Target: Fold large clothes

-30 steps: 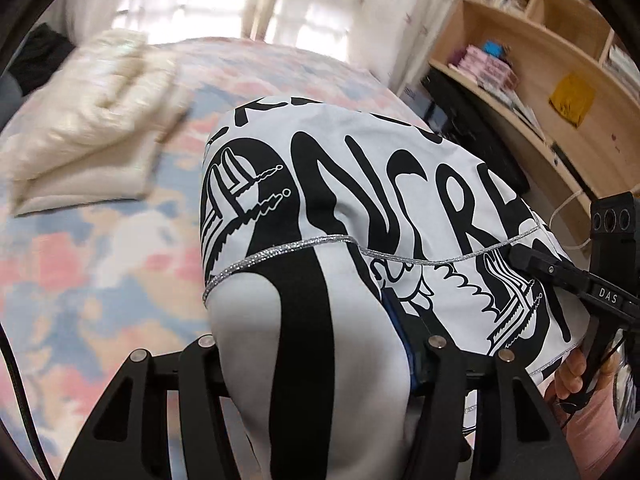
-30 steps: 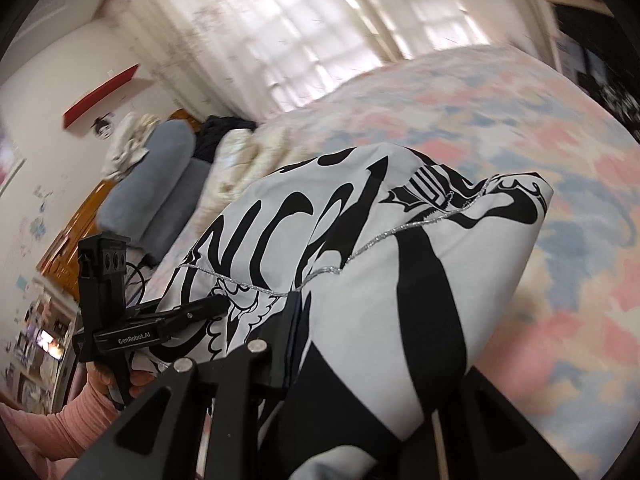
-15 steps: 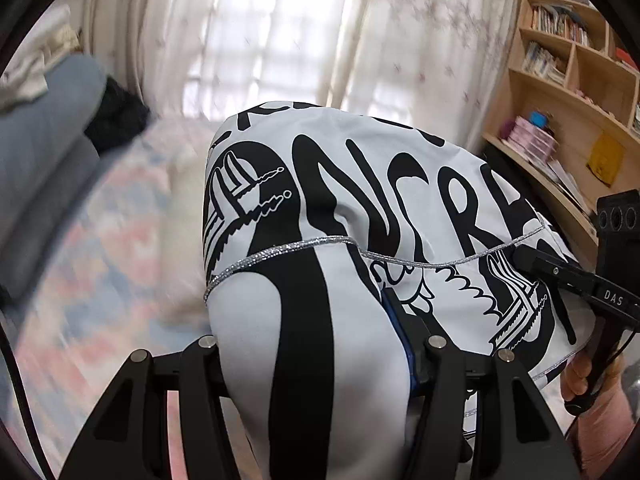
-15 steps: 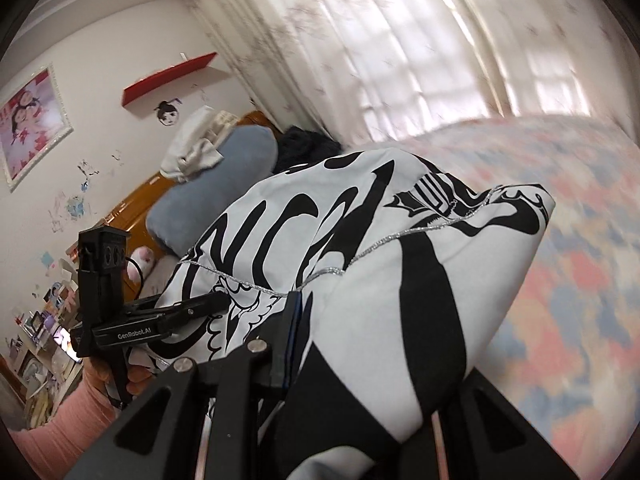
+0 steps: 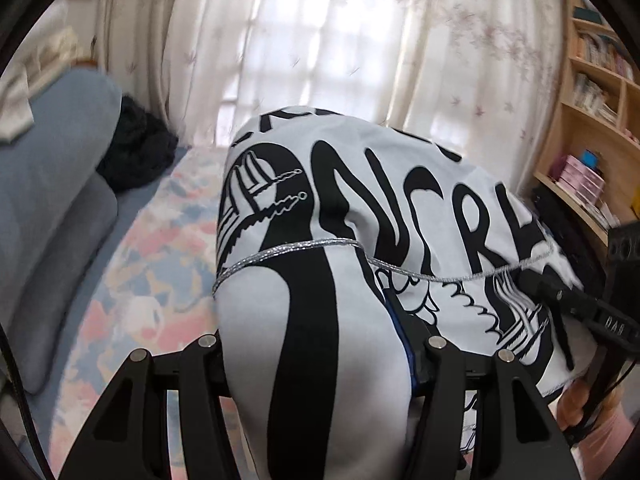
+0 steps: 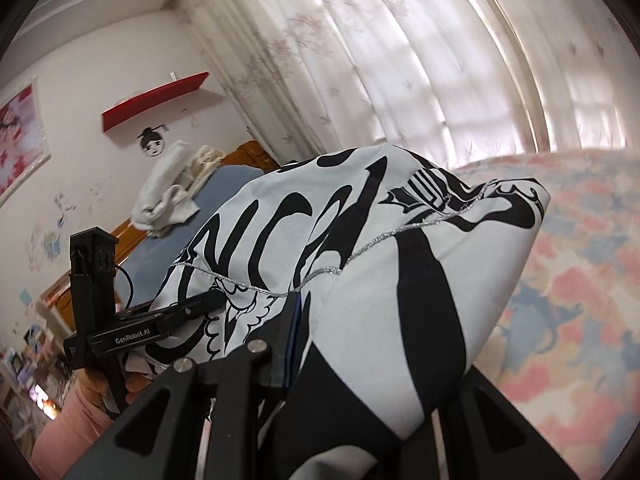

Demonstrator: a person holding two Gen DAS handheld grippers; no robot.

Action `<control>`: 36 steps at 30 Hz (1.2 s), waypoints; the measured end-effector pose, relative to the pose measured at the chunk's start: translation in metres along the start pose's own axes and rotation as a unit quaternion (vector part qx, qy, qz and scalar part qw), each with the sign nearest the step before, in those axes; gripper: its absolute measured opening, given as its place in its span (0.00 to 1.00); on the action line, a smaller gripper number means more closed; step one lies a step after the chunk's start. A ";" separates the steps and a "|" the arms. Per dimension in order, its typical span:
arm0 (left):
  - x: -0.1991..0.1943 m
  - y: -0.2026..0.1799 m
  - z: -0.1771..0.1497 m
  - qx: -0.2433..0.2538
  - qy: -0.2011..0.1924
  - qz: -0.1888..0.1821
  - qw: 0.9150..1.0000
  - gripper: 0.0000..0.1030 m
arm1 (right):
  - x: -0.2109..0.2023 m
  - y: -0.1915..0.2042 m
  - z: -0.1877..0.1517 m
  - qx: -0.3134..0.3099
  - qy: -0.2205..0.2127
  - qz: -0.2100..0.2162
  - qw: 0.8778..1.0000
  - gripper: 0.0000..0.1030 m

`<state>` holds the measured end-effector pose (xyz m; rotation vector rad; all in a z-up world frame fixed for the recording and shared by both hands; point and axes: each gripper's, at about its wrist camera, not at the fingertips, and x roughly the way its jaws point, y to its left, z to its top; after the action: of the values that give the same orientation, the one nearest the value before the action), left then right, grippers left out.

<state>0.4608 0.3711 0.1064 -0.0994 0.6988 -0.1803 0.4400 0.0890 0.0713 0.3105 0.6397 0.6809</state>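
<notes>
Clearly both tongs, left [image 5: 316,364] and right [image 6: 360,392], pinch the white black-lettered fabric garment [image 5: 360,216], bunched and carried above the pastel patchwork bed [image 6: 580,300]; best done by keeping both grips level, then lowering it flat without slack

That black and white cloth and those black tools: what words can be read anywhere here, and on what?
"GenRobot.AI": on the left hand-held gripper, right wrist view.
"DAS", partly cut off: on the right hand-held gripper.
"NCR", part of a bigger word lost in folds: on the garment.
Book spines on the bookshelf: too blurred.
</notes>
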 end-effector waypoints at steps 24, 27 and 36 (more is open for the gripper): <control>0.125 0.046 -0.079 -0.077 0.078 0.073 0.991 0.97 | 0.093 -0.108 -0.097 0.113 0.093 -0.060 0.987 0.61; 0.117 0.049 -0.079 -0.073 0.076 0.090 0.990 0.97 | 0.082 -0.099 -0.093 0.095 0.106 -0.078 0.987 0.70; 0.049 0.015 -0.084 -0.018 0.049 0.163 0.985 0.97 | 0.001 -0.088 -0.095 0.103 0.105 -0.114 0.982 0.70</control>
<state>0.4454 0.3735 0.0096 -0.0105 0.8067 0.1420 0.4226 0.0310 -0.0428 0.3520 0.9361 0.4299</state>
